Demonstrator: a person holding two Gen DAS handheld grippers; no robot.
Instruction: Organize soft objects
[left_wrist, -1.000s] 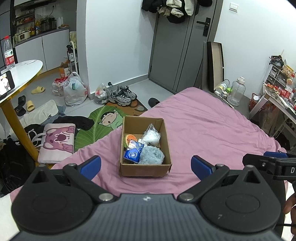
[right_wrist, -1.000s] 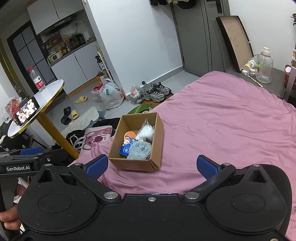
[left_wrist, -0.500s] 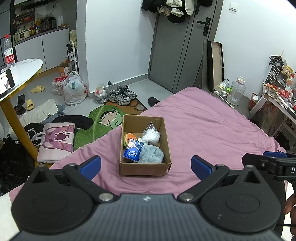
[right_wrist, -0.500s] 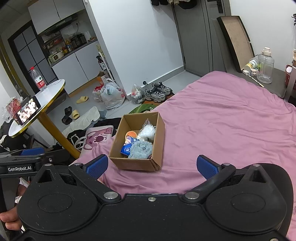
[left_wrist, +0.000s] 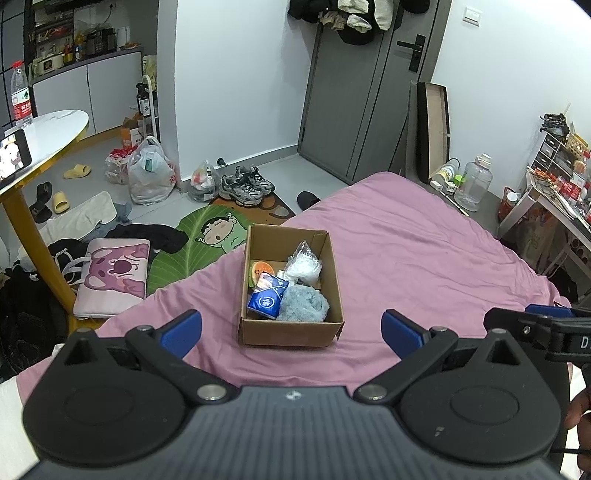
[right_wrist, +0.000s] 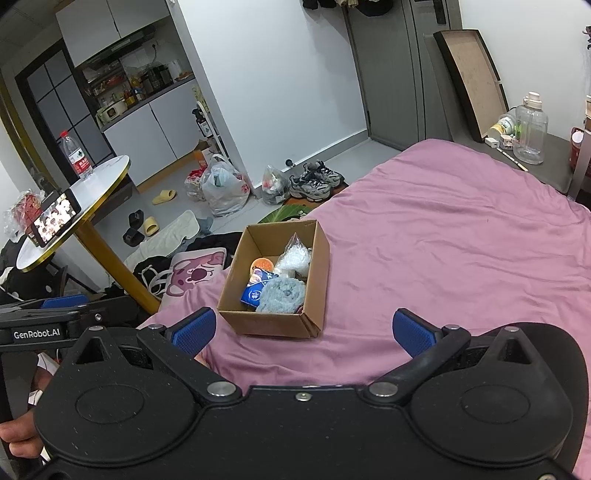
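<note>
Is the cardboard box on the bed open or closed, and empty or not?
Open and not empty: the box has no lid over it, and a blue packet, fluffy cloth and clear bag show inside.

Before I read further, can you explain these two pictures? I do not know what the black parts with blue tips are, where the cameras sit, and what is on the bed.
There is no robot arm here. A person holds one two-finger gripper in each hand, and a wide-angle camera on each looks forward along its blue-tipped fingers. One picture comes from the left gripper, the other from the right gripper. Both are open and hold nothing. Ahead, on a pink bed, stands an open box. Inside lie a fluffy blue cloth, a blue packet, a clear bag and an orange round thing.
</note>
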